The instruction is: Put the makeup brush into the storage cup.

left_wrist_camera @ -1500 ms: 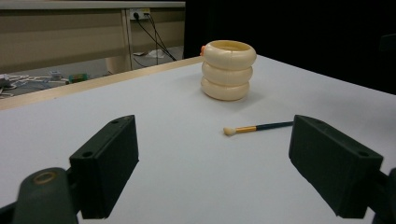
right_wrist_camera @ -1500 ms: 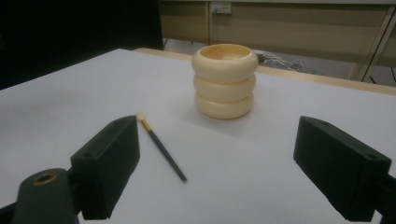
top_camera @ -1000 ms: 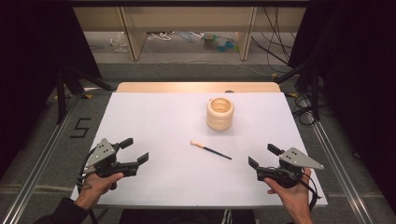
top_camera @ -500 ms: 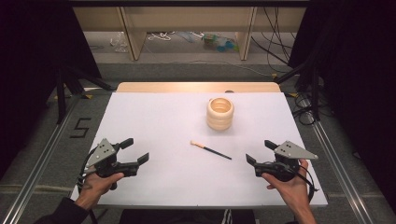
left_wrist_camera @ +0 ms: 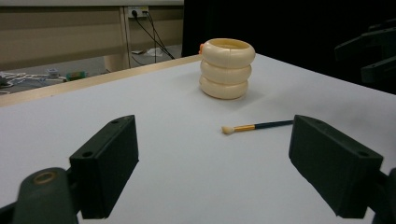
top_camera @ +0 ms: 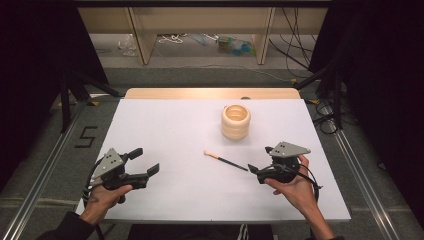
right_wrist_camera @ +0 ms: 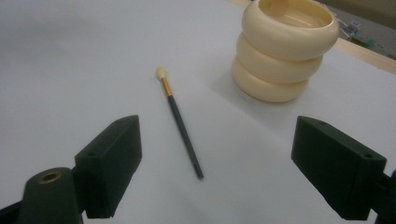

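Near the bench's (top_camera: 165, 125) middle I see the brush (top_camera: 225, 160) lying flat, pale tip toward the left edge, cream ringed pot (top_camera: 235, 121) beyond it. My right tongs (top_camera: 256, 171) gape just beside its handle end; left tongs (top_camera: 145, 165) gape near the front-left corner. Floor marking reads, I think, "5" (top_camera: 86, 136).

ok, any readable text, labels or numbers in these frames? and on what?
"5": a dark digit on the grey floor left of the table, in the high view.
Nothing else: no lettering can be made out on the brush, the cream ringed holder or either hand-held gripper. The clutter on the floor past the table is too small and blurred to read.
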